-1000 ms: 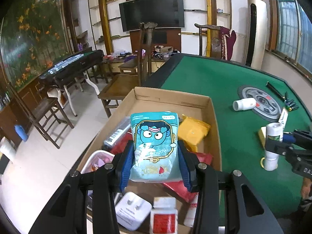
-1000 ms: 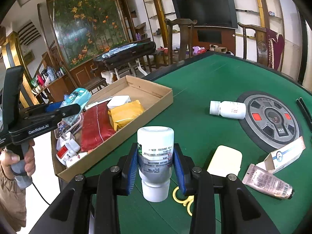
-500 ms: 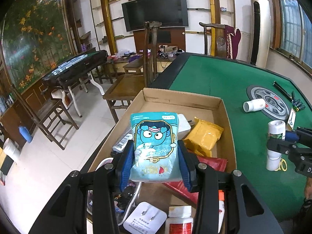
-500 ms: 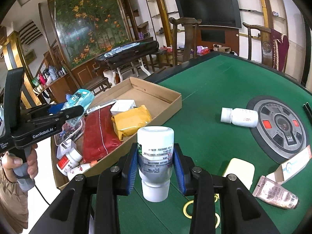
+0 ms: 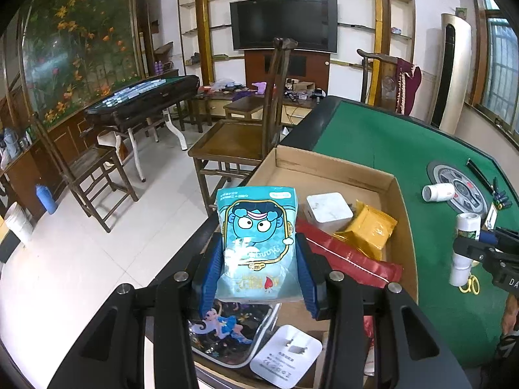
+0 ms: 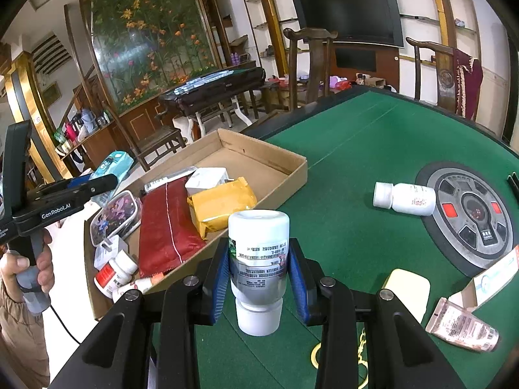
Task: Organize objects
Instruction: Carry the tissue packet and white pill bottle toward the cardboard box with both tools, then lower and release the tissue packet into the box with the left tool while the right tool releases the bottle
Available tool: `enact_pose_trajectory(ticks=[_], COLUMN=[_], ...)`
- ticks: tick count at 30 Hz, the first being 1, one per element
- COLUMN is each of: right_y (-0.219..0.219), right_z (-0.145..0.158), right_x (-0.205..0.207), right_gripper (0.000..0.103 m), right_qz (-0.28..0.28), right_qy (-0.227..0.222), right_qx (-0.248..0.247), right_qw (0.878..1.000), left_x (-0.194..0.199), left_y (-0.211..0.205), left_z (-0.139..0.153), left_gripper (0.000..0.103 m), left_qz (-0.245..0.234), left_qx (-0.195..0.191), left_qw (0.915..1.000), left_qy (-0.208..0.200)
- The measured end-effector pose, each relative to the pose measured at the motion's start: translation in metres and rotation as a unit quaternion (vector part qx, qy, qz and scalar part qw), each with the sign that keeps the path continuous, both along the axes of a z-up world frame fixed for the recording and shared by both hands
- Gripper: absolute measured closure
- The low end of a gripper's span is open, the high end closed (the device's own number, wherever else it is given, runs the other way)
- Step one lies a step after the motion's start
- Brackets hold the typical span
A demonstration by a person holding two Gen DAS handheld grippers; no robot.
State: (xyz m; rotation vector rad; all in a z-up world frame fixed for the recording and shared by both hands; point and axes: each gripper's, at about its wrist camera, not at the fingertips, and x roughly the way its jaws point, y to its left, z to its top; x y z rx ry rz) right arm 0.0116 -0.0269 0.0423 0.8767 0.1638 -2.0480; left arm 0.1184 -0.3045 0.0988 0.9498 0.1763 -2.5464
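The left gripper [image 5: 258,274] pinches a teal cartoon-printed soft pouch [image 5: 258,243] above the crowded brown cardboard box [image 5: 402,214]; the right gripper [image 6: 258,275] clamps an inverted white plastic bottle [image 6: 258,259] over green felt. Squeezed low, the pouch could slump sideways onto the box's edge and spill.

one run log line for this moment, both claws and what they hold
left claw: shut on teal snack pouch, above cardboard box | right claw: shut on white bottle, above green table
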Motion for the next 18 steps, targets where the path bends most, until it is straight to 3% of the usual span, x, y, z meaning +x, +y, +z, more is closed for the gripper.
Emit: enact_pose_trajectory(ticks=[7, 14, 18], right_y=[-0.016, -0.043, -0.051], right_z=[0.012, 0.014, 0.011], right_x=[-0.008, -0.005, -0.008], right_gripper=[0.066, 0.066, 0.066], right_qz=[0.009, 0.039, 0.042], right_qy=[-0.002, -0.006, -0.007], right_qx=[-0.018, -0.021, -0.016], right_qw=[1.0, 0.999, 0.999], left_x=[-0.005, -0.008, -0.012], left_y=[-0.001, -0.003, 0.001], left_z=[0.002, -0.007, -0.016], left_gripper=[0.061, 0.061, 0.061], left_qz=[-0.003, -0.024, -0.032], left_qx=[-0.008, 0.033, 0.035], left_qw=[0.9999, 0.999, 0.9985], left_qy=[-0.006, -0.018, -0.026])
